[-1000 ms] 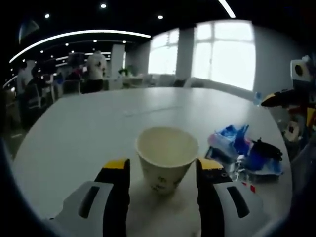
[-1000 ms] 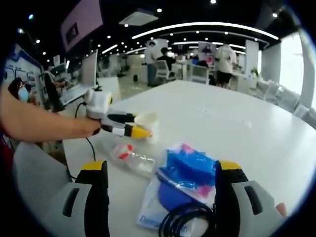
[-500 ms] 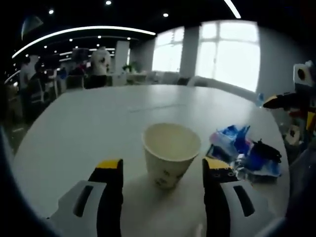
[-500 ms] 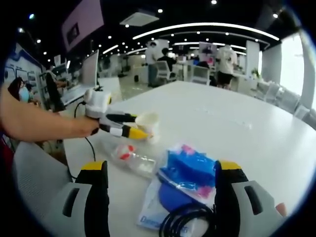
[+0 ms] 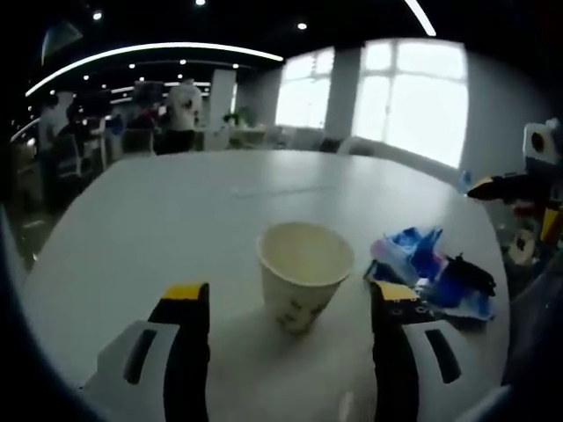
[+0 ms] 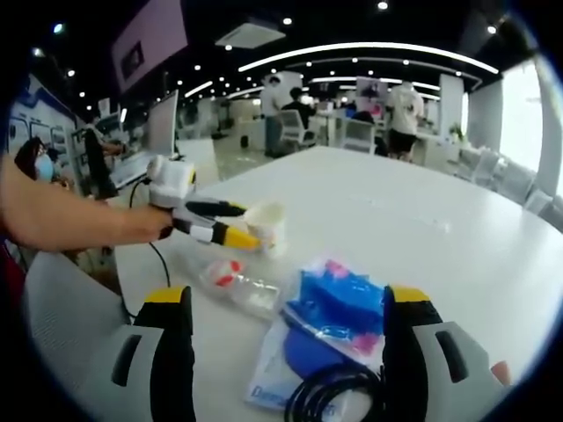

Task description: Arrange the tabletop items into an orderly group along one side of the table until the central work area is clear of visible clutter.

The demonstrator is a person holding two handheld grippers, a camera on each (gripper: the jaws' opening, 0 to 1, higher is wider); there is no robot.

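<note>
Paper cup (image 5: 304, 271) stands upright on the white table (image 5: 176, 220), dead ahead of the left gripper (image 5: 286, 303), between its spread jaws but untouched. Right gripper (image 6: 286, 303), jaws likewise spread and empty, hovers over the blue packets (image 6: 339, 308), well apart from the cup.

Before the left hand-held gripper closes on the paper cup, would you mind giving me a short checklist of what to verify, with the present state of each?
1. Left hand-held gripper open: ok, jaws spread wide.
2. Paper cup between the jaws: ok, centred, though just ahead of the tips.
3. Cup upright and empty: ok, open mouth up, nothing inside.
4. Jaws clear of the blue packets: ok, they lie apart, beside the right jaw.
5. Right hand-held gripper out of the way: ok, open over the blue packets and black cable.
6. Clear plastic bag clear of the cup: cannot tell.
</note>
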